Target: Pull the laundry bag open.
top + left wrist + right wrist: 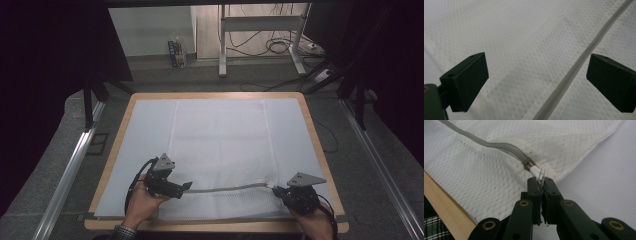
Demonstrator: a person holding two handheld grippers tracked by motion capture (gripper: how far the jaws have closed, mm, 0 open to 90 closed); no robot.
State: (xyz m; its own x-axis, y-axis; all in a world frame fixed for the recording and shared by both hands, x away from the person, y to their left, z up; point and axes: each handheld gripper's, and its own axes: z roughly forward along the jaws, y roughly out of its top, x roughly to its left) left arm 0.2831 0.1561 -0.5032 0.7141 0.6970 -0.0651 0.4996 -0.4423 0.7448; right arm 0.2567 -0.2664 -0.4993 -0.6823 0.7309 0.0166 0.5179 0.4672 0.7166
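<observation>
A white mesh bag (pixel 220 145) lies flat on the table, with a grey zipper (pixel 225 188) running along its near side. My right gripper (pixel 276 190) is at the zipper's right end. In the right gripper view, that gripper (pixel 541 182) is shut on the white zipper pull (pixel 539 173), just past the slider of the zipper (pixel 499 146). My left gripper (pixel 187 186) is at the zipper's left end. In the left gripper view, that gripper (pixel 536 75) stands open over the mesh (pixel 511 37). The zipper (pixel 574 70) runs between the jaws, nearer the right one, and touches neither.
A pale sheet covers the wooden table (pixel 115 145), and its near edge (pixel 444 202) lies close beside my right gripper. Metal rails (pixel 70 170) flank the table. Desk legs and cables (pixel 270 45) stand on the floor beyond it.
</observation>
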